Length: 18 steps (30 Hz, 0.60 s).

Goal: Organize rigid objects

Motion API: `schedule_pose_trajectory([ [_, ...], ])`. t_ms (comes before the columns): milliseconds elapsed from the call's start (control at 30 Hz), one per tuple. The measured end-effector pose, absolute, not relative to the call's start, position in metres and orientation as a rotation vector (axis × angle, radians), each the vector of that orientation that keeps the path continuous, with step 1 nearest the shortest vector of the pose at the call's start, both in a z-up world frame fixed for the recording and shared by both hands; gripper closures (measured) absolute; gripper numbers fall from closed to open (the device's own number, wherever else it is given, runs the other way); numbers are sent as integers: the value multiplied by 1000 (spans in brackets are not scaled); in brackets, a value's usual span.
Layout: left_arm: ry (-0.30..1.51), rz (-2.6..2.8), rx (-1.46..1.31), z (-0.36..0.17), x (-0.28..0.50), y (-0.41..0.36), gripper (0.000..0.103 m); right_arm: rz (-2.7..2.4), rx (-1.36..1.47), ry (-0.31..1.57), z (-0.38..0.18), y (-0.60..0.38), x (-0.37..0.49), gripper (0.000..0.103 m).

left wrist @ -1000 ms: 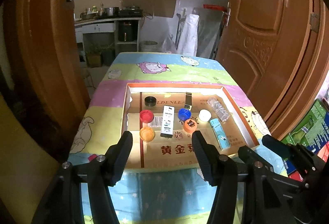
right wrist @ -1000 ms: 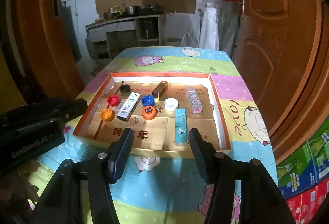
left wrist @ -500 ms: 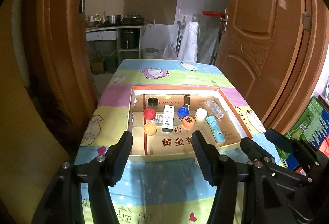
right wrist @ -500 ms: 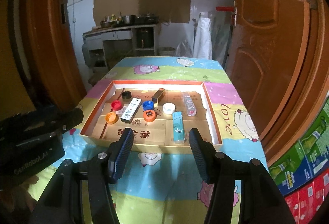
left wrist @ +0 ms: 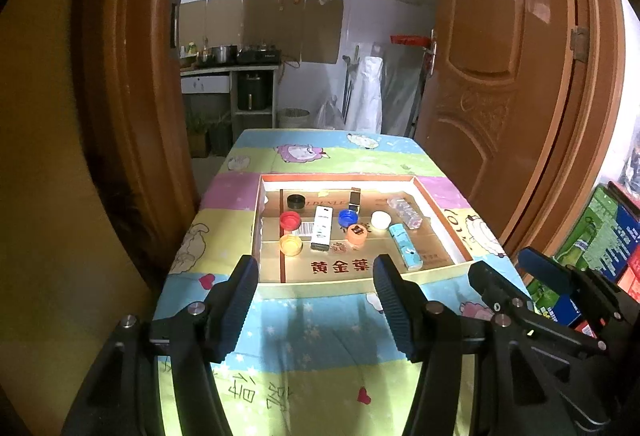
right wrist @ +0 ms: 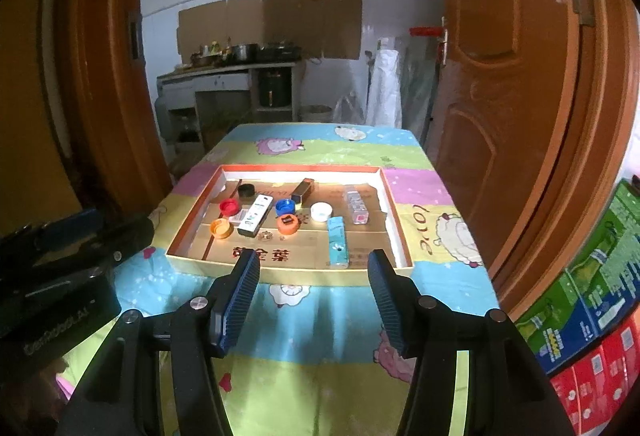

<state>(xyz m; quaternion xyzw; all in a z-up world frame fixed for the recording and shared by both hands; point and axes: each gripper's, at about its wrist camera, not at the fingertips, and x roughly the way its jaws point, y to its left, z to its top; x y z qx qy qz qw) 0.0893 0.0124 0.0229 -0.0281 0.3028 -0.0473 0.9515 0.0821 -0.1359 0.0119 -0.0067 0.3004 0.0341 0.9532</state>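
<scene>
Both the left gripper [left wrist: 314, 276] and right gripper [right wrist: 314, 272] are open and empty, short of the tray [right wrist: 280, 272]. Caps [right wrist: 288, 224] and boxes [right wrist: 337, 242] sit crowded inside; reaching in risks knocking neighbours.

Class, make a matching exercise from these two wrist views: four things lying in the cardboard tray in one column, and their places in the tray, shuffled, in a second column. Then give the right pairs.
Things:
1. black cap
2. yellow cap
3. teal box
4. clear plastic box

Places, as the left wrist view shows them:
A. near left of the cardboard tray
B. far right
C. far left
D. near right, lying lengthwise

Pairs: 1-C, 2-A, 3-D, 4-B
</scene>
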Motion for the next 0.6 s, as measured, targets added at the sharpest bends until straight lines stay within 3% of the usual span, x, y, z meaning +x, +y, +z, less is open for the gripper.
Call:
schedule_pose_trajectory([
  [600, 510, -65, -67, 46, 24, -1, 44, 35, -11, 527, 28, -143, 24, 45],
])
